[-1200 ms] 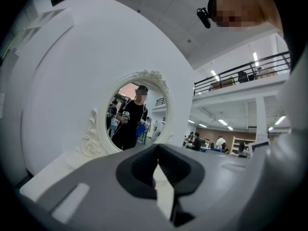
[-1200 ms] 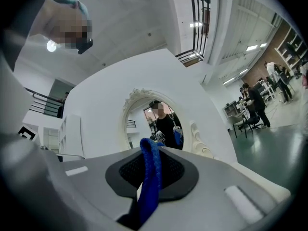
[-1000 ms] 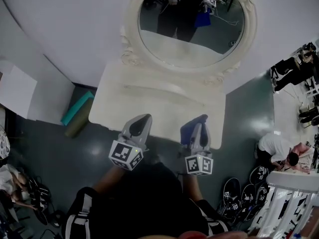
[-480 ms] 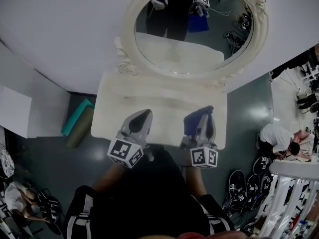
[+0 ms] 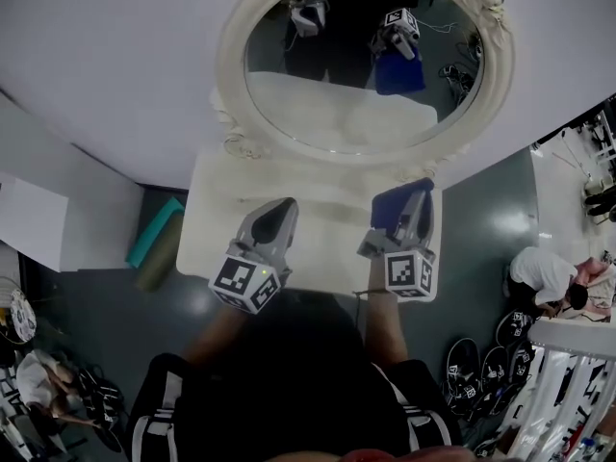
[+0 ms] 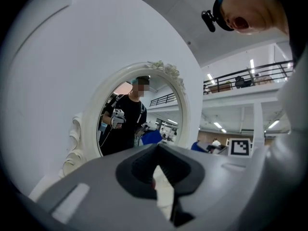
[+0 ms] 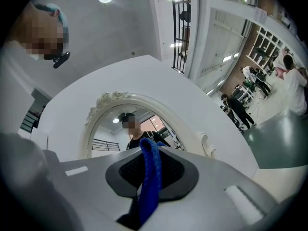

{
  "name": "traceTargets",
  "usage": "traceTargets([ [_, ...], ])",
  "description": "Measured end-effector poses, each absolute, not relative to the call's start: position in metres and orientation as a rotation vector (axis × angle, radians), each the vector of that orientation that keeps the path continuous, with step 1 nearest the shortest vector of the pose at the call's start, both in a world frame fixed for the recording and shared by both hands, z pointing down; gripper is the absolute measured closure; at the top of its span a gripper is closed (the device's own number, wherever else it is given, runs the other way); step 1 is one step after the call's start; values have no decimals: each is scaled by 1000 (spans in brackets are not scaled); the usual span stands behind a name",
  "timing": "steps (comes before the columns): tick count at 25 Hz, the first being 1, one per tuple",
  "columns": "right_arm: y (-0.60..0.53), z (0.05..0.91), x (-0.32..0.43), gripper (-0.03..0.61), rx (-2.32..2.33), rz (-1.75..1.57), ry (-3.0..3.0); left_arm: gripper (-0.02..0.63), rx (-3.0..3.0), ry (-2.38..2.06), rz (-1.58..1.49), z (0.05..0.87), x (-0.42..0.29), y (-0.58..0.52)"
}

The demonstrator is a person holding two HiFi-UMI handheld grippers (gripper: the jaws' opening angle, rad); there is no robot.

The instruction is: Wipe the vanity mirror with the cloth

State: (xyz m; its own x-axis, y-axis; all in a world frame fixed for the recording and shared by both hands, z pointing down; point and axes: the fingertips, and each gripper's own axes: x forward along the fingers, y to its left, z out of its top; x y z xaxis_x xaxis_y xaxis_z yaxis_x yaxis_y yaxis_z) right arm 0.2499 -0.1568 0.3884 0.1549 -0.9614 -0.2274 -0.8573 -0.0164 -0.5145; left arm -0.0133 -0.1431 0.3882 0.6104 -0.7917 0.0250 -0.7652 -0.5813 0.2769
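A big oval mirror with a curly white frame [image 5: 361,61] stands at 12 o'clock in the head view, at the back of a flat white vanity table [image 5: 318,200]. Both tools are held over the near part of that table top, apart from the glass. The grey left gripper [image 5: 277,210] is at 9 o'clock from the other one. In the left gripper view its tip [image 6: 158,148] has both jaws pressed together and nothing is in them. That view points at the mirror [image 6: 139,114], up at 11 o'clock. The grey right gripper [image 5: 416,200] is at 3 o'clock from the left one. Its jaws are squeezed onto a soft blue cloth [image 5: 390,208]. In the right gripper view the cloth [image 7: 149,177] sticks up in a fold from between the jaws at the tip [image 7: 147,150], and the mirror [image 7: 130,124] sits just past it at 12 o'clock. The glass shows a person in black clothes with both tools and the blue cloth. On the dark floor at 9 o'clock from the table lies a green rolled mat [image 5: 154,234]. At 4 o'clock a person in a white top [image 5: 539,272] bends low near the floor.
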Motion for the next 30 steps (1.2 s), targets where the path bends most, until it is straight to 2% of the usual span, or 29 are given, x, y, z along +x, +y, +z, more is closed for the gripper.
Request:
traceTargets([
  [12,-222,388,289,543,-1889,-285,1600,604,2585,-1253,-135,389,12,-178],
  [30,-301,398,304,543,-1805,-317,1482,604,2520,-1297,-116,402,7,-218],
])
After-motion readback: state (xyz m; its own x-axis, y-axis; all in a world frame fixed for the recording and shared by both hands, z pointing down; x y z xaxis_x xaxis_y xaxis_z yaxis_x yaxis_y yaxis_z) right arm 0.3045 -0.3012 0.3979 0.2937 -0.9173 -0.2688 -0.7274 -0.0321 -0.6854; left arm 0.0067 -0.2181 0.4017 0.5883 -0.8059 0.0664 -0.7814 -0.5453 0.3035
